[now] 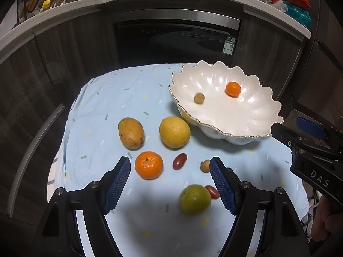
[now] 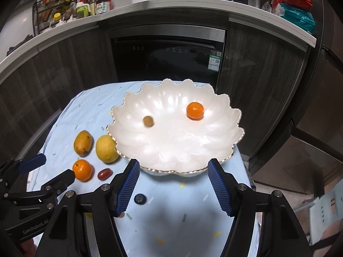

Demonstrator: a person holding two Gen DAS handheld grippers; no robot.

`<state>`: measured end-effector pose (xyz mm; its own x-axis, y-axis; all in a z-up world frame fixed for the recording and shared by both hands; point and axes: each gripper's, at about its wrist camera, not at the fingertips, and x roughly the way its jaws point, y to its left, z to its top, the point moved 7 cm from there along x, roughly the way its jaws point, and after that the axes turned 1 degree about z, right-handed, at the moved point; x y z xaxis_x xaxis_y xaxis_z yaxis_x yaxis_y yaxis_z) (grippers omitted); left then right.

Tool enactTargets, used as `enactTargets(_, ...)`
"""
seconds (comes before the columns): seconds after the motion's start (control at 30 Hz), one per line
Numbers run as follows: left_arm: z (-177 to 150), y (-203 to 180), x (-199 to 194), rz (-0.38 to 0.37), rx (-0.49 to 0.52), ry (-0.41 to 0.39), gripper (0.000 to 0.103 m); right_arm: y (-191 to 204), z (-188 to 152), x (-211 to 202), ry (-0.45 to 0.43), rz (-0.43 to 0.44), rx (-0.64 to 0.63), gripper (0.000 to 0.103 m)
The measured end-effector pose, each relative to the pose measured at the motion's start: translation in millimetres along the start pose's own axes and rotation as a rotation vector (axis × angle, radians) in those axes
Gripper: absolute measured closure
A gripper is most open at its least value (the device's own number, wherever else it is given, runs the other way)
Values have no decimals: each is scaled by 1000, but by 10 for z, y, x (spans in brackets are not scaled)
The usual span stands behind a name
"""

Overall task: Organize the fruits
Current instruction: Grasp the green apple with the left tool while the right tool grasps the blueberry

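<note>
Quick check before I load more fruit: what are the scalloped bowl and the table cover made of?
Scalloped bowl: looks like glazed ceramic, pearly white gloss with sharp highlights and a thin gold rim. Table cover: likely thin woven fabric, matte light blue, creased, printed with small dashes.

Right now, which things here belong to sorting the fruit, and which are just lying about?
Job: white bowl, its small orange and longan; on the cloth, mango, lemon, orange, green apple, red dates.

Lying about: condiment bottles, snack bags.
</note>
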<state>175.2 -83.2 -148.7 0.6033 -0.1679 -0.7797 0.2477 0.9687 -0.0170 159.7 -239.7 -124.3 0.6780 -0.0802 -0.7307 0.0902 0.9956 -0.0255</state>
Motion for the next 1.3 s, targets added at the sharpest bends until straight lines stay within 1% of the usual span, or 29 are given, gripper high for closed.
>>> enactTargets(0.13, -80, -32, 22, -7, 10, 7, 27, 20, -79, 2, -4, 10, -29, 36)
enactTargets(0.53, -322, -153, 160, -35, 42, 35, 27, 65, -359, 145, 27, 45, -88, 36)
enactTargets(1.1, -592, -298, 434, -91, 98, 88, 29, 64, -637, 389, 81, 79, -99, 36)
enactTargets(1.17, -614, -308, 467, -94, 103, 95, 31, 54, -659, 421, 88, 84, -95, 36)
enactTargets(1.23, -638, -314, 496, -101, 106, 104, 36, 61, -681, 454, 94, 89, -97, 36)
enactTargets(1.3, -662, -316, 527, -102, 109, 113, 38, 80, -699, 484, 96, 96, -101, 36)
